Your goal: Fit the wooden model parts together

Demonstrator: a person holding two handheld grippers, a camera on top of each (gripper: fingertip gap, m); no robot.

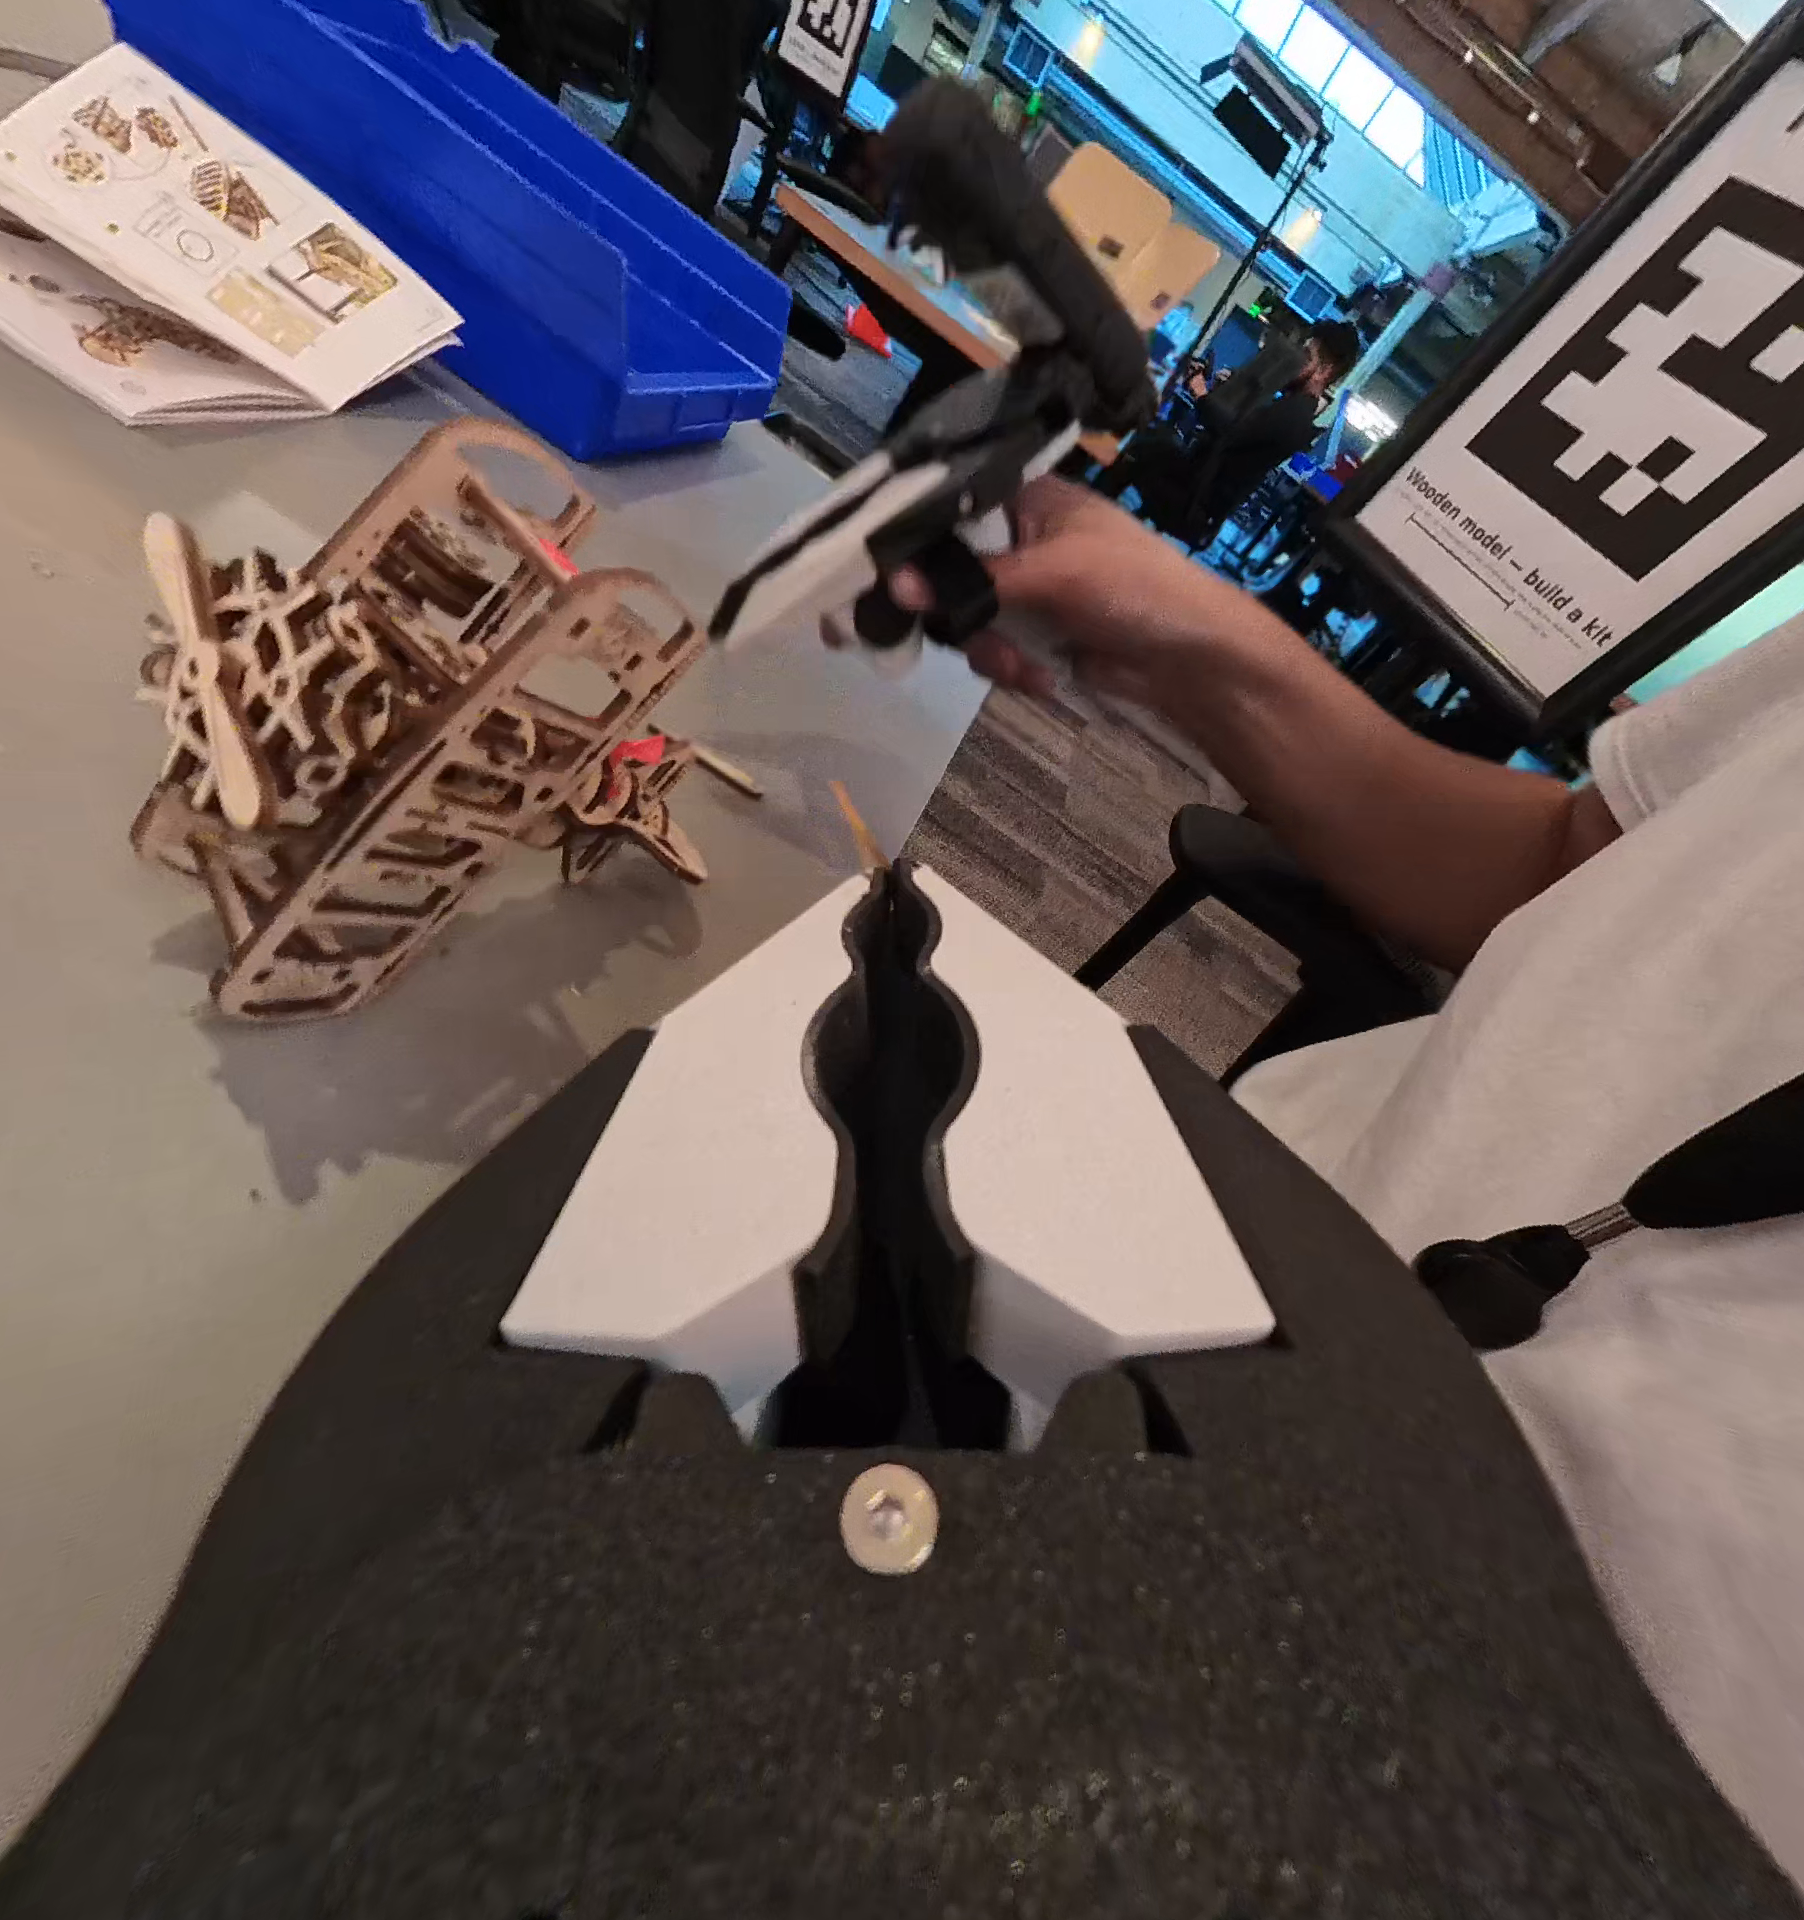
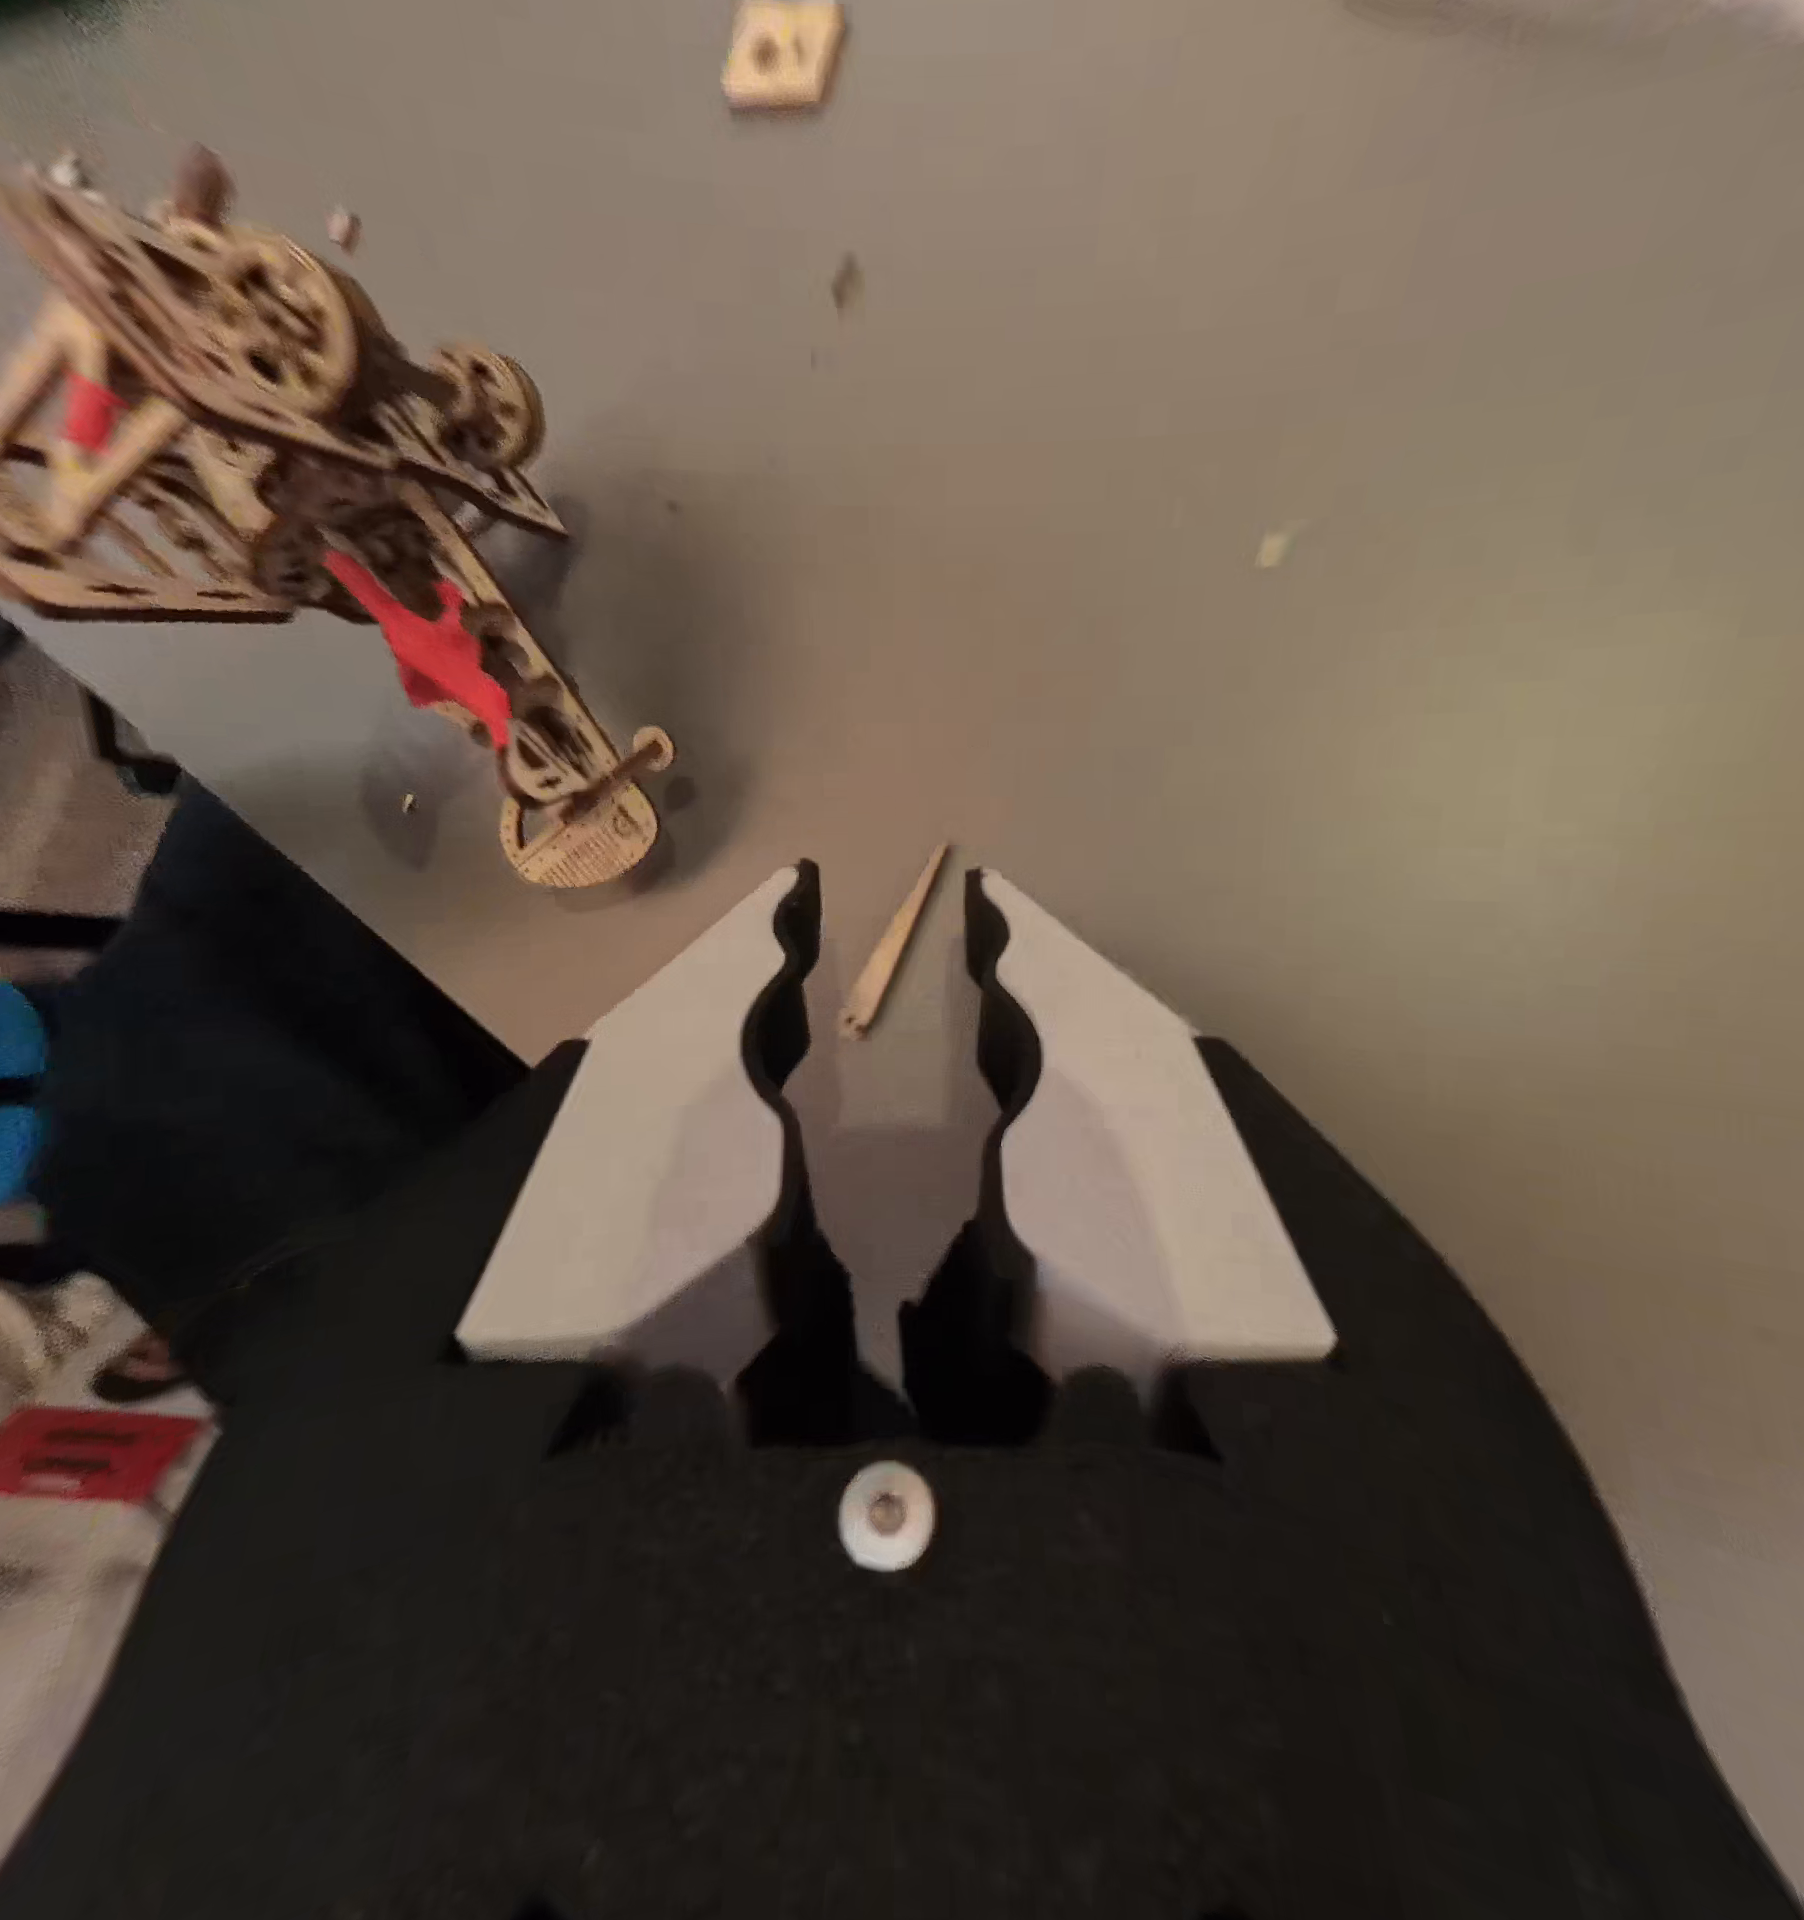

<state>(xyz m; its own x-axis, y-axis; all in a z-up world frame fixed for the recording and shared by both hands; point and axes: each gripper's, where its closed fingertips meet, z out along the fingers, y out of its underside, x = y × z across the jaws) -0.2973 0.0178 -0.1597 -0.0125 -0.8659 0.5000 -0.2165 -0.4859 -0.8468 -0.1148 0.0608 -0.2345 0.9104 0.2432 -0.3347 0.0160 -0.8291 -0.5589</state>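
Observation:
The wooden biplane model (image 1: 399,727) stands on the grey table (image 1: 67,1039), with a pale propeller and red bits. My left gripper (image 1: 890,878) is shut, low and to the right of the model. A thin wooden stick (image 1: 858,826) shows just past its tips. In the right wrist view the same stick (image 2: 893,945) lies alone on the table (image 2: 1397,727), between the tips of my open right gripper (image 2: 890,883), which hovers above it. The model (image 2: 285,468) is up and to the left there. The right gripper (image 1: 721,629), held by a hand, also shows blurred above the model's tail.
A blue bin (image 1: 524,239) and an open instruction booklet (image 1: 181,239) lie at the back of the table. A marker sign (image 1: 1656,395) stands at the right. A small square wooden piece (image 2: 782,52) lies farther off. The table edge (image 2: 254,821) runs close to the model's tail. Left tips to right tips: about 20 centimeters.

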